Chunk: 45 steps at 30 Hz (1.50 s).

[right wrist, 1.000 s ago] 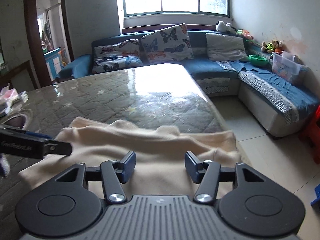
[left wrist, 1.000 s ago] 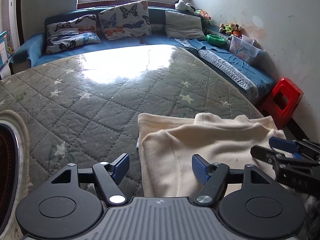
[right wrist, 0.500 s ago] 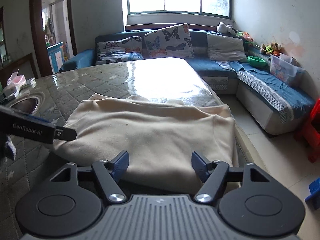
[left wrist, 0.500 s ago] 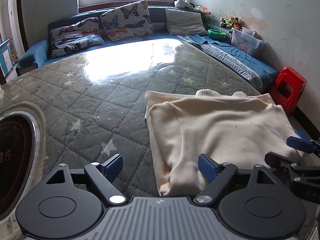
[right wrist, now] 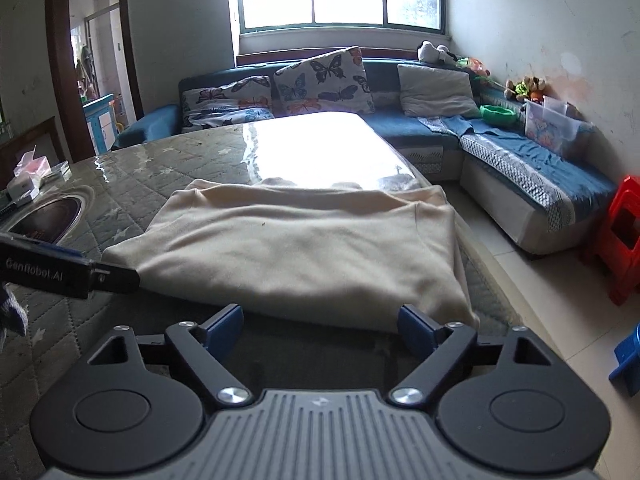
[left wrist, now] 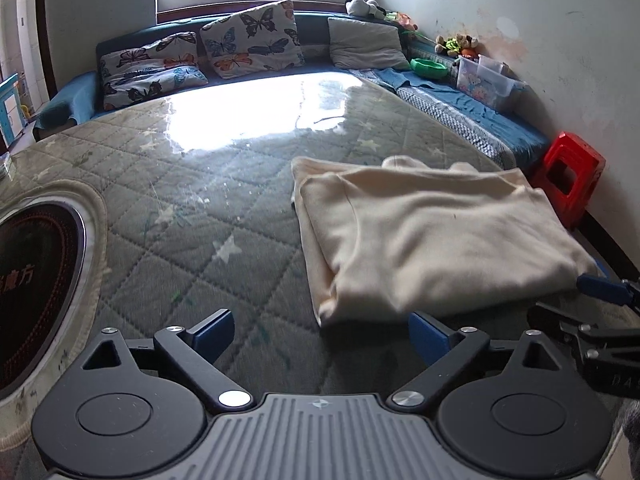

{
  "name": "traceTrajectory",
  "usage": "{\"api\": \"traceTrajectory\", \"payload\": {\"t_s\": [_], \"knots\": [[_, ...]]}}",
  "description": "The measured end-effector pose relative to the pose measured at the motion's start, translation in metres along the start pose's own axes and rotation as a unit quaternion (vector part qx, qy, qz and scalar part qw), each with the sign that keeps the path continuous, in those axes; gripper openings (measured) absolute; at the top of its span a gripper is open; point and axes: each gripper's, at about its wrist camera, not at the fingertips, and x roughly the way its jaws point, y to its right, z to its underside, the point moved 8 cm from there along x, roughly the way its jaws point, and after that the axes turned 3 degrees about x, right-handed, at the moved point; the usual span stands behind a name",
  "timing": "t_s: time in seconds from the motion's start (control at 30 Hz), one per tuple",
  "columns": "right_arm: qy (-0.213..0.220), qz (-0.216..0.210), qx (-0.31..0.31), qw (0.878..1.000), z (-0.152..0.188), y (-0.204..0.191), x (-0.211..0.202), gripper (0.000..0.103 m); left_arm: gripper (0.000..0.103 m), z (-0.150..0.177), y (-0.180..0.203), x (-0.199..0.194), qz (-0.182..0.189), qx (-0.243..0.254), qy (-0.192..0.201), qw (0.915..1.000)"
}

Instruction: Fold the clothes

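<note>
A: Lying folded on the tabletop (left wrist: 168,200) is a cream garment (left wrist: 432,240), set toward the right edge, its layered left side seen in the left wrist view.

B: Is it held by anything?

A: No. The left gripper (left wrist: 320,330) is seen just short of the garment's near left corner, jaws spread apart, nothing between them. The right gripper (right wrist: 320,324) is placed before the near edge of the garment (right wrist: 304,248), jaws likewise released and empty.

B: Are the grippers seen in each other's views?

A: Yes. The right gripper (left wrist: 592,304) is caught at the right border of the left view, beside the garment's near right corner. The left gripper (right wrist: 68,272) is seen at the left of the right view, its tip just beside the garment's near left corner; contact cannot be told.

B: What else is shown?

A: A round inset (left wrist: 36,280) is set in the tabletop at the left. A blue sofa (right wrist: 520,168) is placed behind, with butterfly cushions (right wrist: 324,80). A red stool (left wrist: 568,176) is stood by the wall.
</note>
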Motion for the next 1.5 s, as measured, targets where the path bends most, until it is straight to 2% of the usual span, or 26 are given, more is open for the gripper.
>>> {"api": "traceTrajectory", "payload": {"t_s": [0.23, 0.3, 0.6, 0.93, 1.17, 1.5], "knots": [[-0.004, -0.002, 0.016, 1.0, 0.006, -0.001, -0.005, 0.092, 0.102, 0.012, 0.004, -0.005, 0.008, 0.002, -0.005, 1.0], [-0.006, 0.003, 0.013, 1.0, 0.008, -0.001, -0.006, 0.098, 0.103, 0.015, 0.005, -0.006, 0.01, 0.003, -0.009, 0.9999], [-0.01, 0.012, 0.018, 1.0, 0.014, 0.0, -0.009, 0.103, 0.103, 0.024, 0.007, -0.006, 0.006, 0.006, -0.017, 0.9998], [-0.031, 0.017, 0.022, 0.999, 0.026, 0.0, -0.003, 0.103, 0.103, 0.026, 0.009, -0.006, 0.002, 0.017, -0.019, 0.9997], [-0.033, 0.028, 0.003, 0.999, 0.028, -0.003, -0.001, 0.103, 0.103, 0.028, 0.013, -0.004, -0.011, 0.037, -0.02, 0.999], [-0.035, 0.031, -0.002, 0.999, 0.029, -0.004, 0.0, 0.103, 0.103, 0.029, 0.014, -0.003, -0.015, 0.04, -0.023, 0.9988]]}}
